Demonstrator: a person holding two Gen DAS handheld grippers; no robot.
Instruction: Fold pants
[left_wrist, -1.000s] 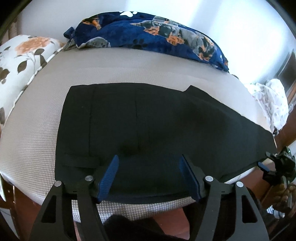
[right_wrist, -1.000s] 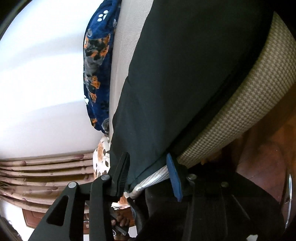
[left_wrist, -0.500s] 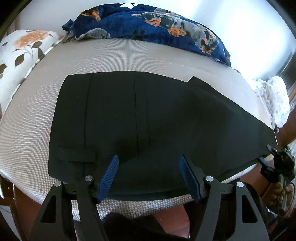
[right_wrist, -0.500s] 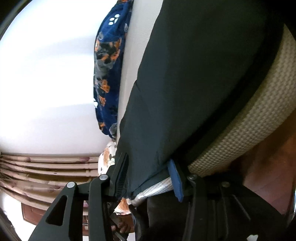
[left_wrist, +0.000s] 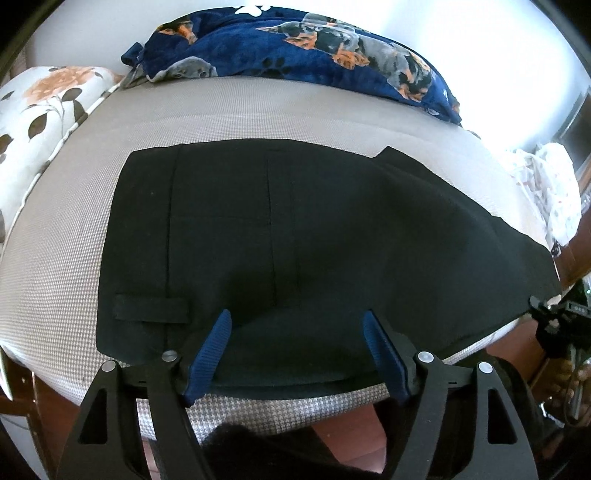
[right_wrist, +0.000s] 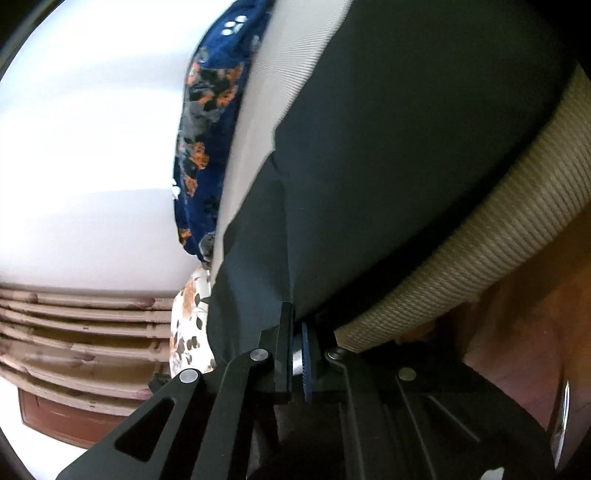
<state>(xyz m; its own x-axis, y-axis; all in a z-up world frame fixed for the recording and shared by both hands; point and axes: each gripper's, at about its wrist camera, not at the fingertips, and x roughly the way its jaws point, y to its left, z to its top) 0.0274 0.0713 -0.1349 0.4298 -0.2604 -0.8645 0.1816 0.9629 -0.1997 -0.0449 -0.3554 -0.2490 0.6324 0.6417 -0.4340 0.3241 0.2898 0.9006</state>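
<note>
The black pants (left_wrist: 314, 236) lie spread flat across the grey houndstooth mattress (left_wrist: 62, 266), filling the centre of the left wrist view, with the waistband end toward 9 o'clock and the leg running off toward 3 o'clock, where it reaches the mattress edge. A belt loop (left_wrist: 151, 309) shows on the fabric at about 8 o'clock, and two seam lines run up the cloth toward 12. The left gripper (left_wrist: 297, 349) sits at 6 o'clock over the near edge of the pants, its blue-padded fingers (left_wrist: 210, 354) set wide apart with black fabric between them but nothing pinched. At the 3 o'clock margin of the same view the right gripper (left_wrist: 543, 314) is seen at the leg end of the garment. In the right wrist view the right gripper (right_wrist: 297, 354) is at 6 o'clock with its jaws drawn narrow — clamped on the edge of the pants (right_wrist: 424, 147), and the cloth creases upward from the pinch toward 12. A navy dog-print blanket (left_wrist: 303, 48) lies along the far side of the mattress at 12 o'clock; a floral pillow (left_wrist: 40, 107) sits at 10 o'clock, and a heap of white patterned cloth (left_wrist: 550, 195) at 2 to 3 o'clock. Reddish-brown floor (right_wrist: 524, 325) shows beyond the mattress edge — at 4 o'clock in the right wrist view.
</note>
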